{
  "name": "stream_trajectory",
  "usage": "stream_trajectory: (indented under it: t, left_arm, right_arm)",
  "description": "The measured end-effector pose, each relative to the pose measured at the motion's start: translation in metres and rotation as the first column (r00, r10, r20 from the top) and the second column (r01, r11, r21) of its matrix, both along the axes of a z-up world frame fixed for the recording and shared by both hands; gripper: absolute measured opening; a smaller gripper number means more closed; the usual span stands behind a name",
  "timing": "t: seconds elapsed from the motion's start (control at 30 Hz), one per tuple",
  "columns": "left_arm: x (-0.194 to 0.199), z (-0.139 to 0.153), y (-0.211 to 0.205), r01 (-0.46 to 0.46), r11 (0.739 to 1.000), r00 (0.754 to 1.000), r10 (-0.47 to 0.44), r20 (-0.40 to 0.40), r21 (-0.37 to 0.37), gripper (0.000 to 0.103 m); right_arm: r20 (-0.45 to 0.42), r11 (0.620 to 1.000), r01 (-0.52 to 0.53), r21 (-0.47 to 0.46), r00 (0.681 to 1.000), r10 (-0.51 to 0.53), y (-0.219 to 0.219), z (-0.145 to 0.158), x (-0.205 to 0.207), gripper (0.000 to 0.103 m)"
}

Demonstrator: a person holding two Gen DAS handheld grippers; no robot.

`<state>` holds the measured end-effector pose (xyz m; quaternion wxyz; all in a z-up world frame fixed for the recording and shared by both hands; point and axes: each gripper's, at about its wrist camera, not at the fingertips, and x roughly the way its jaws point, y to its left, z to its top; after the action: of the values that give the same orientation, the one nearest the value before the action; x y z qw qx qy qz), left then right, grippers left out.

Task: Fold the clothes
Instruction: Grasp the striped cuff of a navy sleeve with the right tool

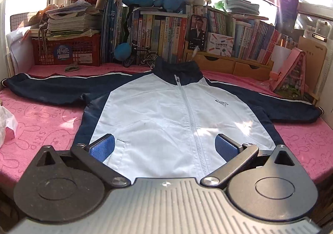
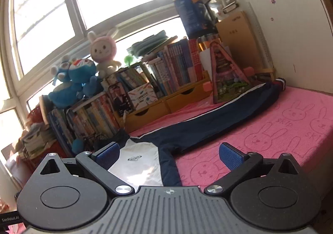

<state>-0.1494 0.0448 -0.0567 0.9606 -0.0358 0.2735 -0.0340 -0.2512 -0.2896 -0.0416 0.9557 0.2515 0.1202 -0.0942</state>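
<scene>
- The jacket (image 1: 166, 107) lay flat, zipped, sleeves spread, mid-frame on the pink-covered surface (image 1: 41, 121).
- The left hand-held gripper (image 1: 164, 146) hovered over its hem, jaws apart.
- The right hand-held gripper (image 2: 168, 156) was spread too, empty.

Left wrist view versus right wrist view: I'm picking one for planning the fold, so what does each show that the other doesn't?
Only the left wrist view shows the whole jacket, zipped, with its other sleeve spread out, and the red crates. Only the right wrist view shows the wall at the sleeve cuff. Both share the pink cover, bookshelf, plush toys, and open jaws on the left gripper and right gripper.
</scene>
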Motion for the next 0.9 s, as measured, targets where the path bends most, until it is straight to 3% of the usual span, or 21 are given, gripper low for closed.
stream_trajectory:
  t: [0.2, 0.3, 0.4, 0.53, 0.63, 0.87, 0.9]
  left_arm:
    - [0.051, -0.026, 0.019, -0.084, 0.991, 0.994, 0.091, -0.067, 0.107, 0.103]
    - [0.073, -0.039, 0.035, -0.127, 0.988, 0.983, 0.138, -0.119, 0.093, 0.103]
    - [0.092, -0.05, 0.052, -0.191, 0.98, 0.965, 0.197, -0.172, 0.052, 0.103]
    - [0.105, -0.066, 0.066, -0.256, 0.966, 0.936, 0.258, -0.24, 0.04, 0.103]
    - [0.106, -0.072, 0.064, -0.26, 0.958, 0.938, 0.28, -0.204, 0.118, 0.103]
    - [0.102, -0.077, 0.064, -0.262, 0.959, 0.956, 0.273, -0.111, 0.103, 0.103]
    - [0.103, -0.077, 0.064, -0.26, 0.96, 0.956, 0.271, -0.111, 0.102, 0.103]
  right_arm:
    - [-0.066, 0.973, 0.23, -0.028, 0.971, -0.231, -0.103, -0.03, 0.062, 0.103]
    - [-0.104, 0.955, 0.296, 0.033, 0.951, -0.291, -0.146, -0.049, 0.097, 0.101]
    - [-0.15, 0.937, 0.333, 0.104, 0.937, -0.316, -0.187, -0.067, 0.137, 0.093]
    - [-0.211, 0.916, 0.397, 0.059, 0.902, -0.377, -0.216, -0.08, 0.188, 0.09]
    - [-0.255, 0.897, 0.439, 0.051, 0.874, -0.413, -0.232, -0.093, 0.217, 0.089]
    - [-0.333, 0.873, 0.482, -0.067, 0.814, -0.475, -0.254, -0.113, 0.264, 0.083]
    - [-0.329, 0.877, 0.476, -0.06, 0.82, -0.468, -0.256, -0.112, 0.267, 0.072]
